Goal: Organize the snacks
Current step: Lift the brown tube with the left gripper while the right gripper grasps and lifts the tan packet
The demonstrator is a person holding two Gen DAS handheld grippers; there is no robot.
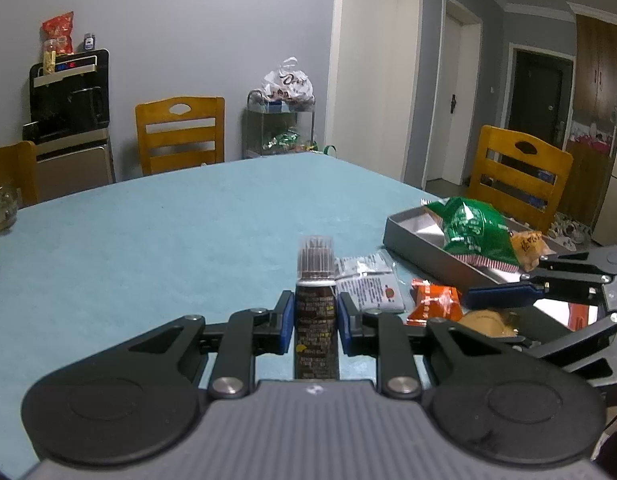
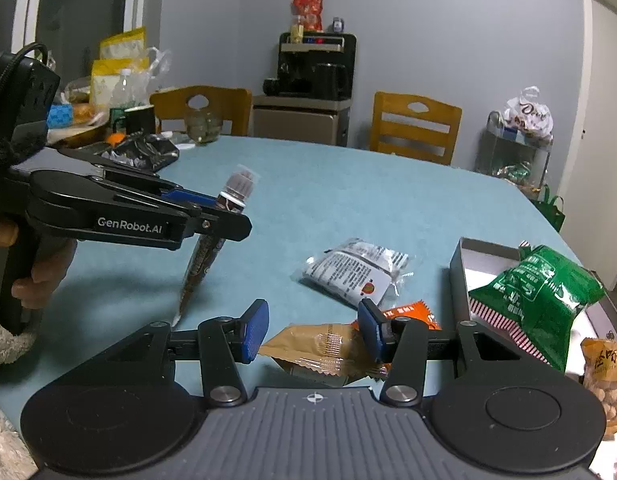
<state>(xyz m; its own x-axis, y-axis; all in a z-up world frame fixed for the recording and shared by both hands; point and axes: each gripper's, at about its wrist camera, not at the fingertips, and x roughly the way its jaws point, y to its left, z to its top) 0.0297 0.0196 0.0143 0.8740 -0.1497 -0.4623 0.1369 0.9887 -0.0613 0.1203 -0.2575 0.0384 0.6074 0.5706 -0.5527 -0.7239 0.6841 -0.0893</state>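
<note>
My left gripper (image 1: 315, 320) is shut on a long brown stick-snack packet (image 1: 315, 312), held above the blue table; it also shows in the right wrist view (image 2: 206, 248), tilted, with the left gripper (image 2: 224, 210) around its upper part. My right gripper (image 2: 312, 332) is open, its blue pads on either side of a tan wrapped snack (image 2: 324, 350) lying on the table. An orange packet (image 2: 408, 314) and a white-and-clear packet (image 2: 356, 270) lie just beyond. A grey tray (image 2: 458, 276) at the right holds a green bag (image 2: 544, 300) and a bag of nuts (image 2: 606, 384).
The blue tablecloth (image 1: 168, 240) stretches ahead. Wooden chairs (image 1: 180, 134) stand along the far edge. Cups, a jar and bags crowd the table's far left corner (image 2: 120, 120). A wire rack with snacks (image 2: 516, 148) stands by the wall.
</note>
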